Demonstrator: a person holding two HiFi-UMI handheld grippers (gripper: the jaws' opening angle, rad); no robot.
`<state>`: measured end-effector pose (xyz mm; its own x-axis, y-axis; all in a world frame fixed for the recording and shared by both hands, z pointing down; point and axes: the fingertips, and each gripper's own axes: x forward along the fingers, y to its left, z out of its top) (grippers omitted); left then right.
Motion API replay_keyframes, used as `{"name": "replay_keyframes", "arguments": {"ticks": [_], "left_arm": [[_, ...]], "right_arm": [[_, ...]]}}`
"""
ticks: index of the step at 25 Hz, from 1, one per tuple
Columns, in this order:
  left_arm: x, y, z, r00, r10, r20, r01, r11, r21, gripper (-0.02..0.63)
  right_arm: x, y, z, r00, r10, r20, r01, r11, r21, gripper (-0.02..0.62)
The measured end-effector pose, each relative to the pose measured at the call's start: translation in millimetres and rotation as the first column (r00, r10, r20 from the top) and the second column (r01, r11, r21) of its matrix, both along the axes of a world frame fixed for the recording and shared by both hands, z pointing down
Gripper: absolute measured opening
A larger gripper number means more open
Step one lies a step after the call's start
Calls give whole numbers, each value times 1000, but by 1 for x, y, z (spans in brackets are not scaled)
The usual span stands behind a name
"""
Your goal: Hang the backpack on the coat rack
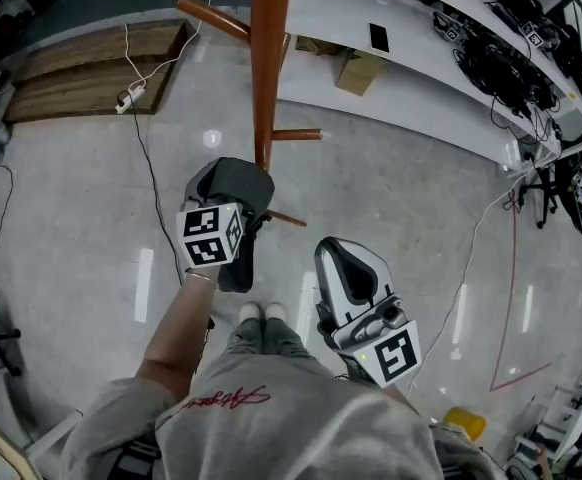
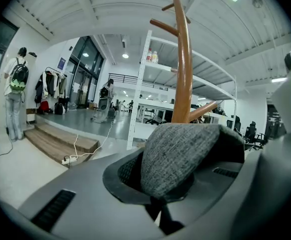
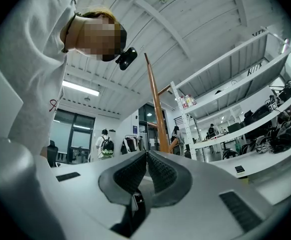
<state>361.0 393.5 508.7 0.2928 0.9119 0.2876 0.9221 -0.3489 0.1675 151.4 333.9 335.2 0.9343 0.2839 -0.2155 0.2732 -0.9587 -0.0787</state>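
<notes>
Left gripper [image 1: 227,194] has its jaws pressed together on a fold of grey woven fabric [image 2: 180,154], which reads as the handle or strap of the backpack [image 1: 239,264]. The rest of the bag is mostly hidden beneath the gripper just left of the frame's centre, so its full shape cannot be told. The right gripper [image 3: 146,158] sits at the lower right of the head view with its pads closed on nothing. The step in hand looks like the carry: the bag is gripped but not yet on the coat rack [image 1: 269,58], whose pole stands just above the left gripper in the frame. The next move probably calls for raising the fabric loop to a peg [image 1: 296,135], slipping it over the tip, and only then releasing. In the left gripper view the pegs sit high up the pole, so the lift is considerable. A short brown peg [image 1: 289,218] juts out just beside the bag and could snag it. A black cable [image 1: 151,183] trails across the floor at left, and white shelves [image 1: 421,88] run along the upper right, well apart.
</notes>
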Motion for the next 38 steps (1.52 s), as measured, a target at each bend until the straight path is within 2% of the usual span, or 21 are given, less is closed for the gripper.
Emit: {"name": "replay_keyframes", "arguments": {"ticks": [4,11,16,19,23,26,30,35,38], "left_arm": [[4,12,20,1000,28,-4,-28,998,52,18],[0,30,51,993,108,-58,-99,985,142,18],[-6,37,65,984,165,-68,-152,974,165,18],[-7,36,76,978,193,-76,-174,962,211,18],[-14,37,93,961,264,-81,-232,931,283,19],[-18,40,102,953,293,-79,-256,916,309,20],[-20,38,111,945,314,-97,-272,913,305,20],[-22,32,112,951,285,-122,-250,938,242,21],[-28,29,107,948,299,-109,-274,941,200,27]], "right_arm": [[9,5,9,1000,-11,9,11,1000,15,24],[17,17,19,1000,-16,26,15,999,45,25],[15,24,25,1000,-7,31,5,998,66,23],[13,23,28,999,-7,34,4,997,76,24],[12,21,32,999,-10,36,6,996,86,23],[10,21,34,999,-7,35,4,995,96,23],[10,18,38,999,-5,39,1,995,104,25],[9,14,39,999,-16,49,11,994,105,25],[7,12,40,998,-27,58,21,994,106,24]]}}
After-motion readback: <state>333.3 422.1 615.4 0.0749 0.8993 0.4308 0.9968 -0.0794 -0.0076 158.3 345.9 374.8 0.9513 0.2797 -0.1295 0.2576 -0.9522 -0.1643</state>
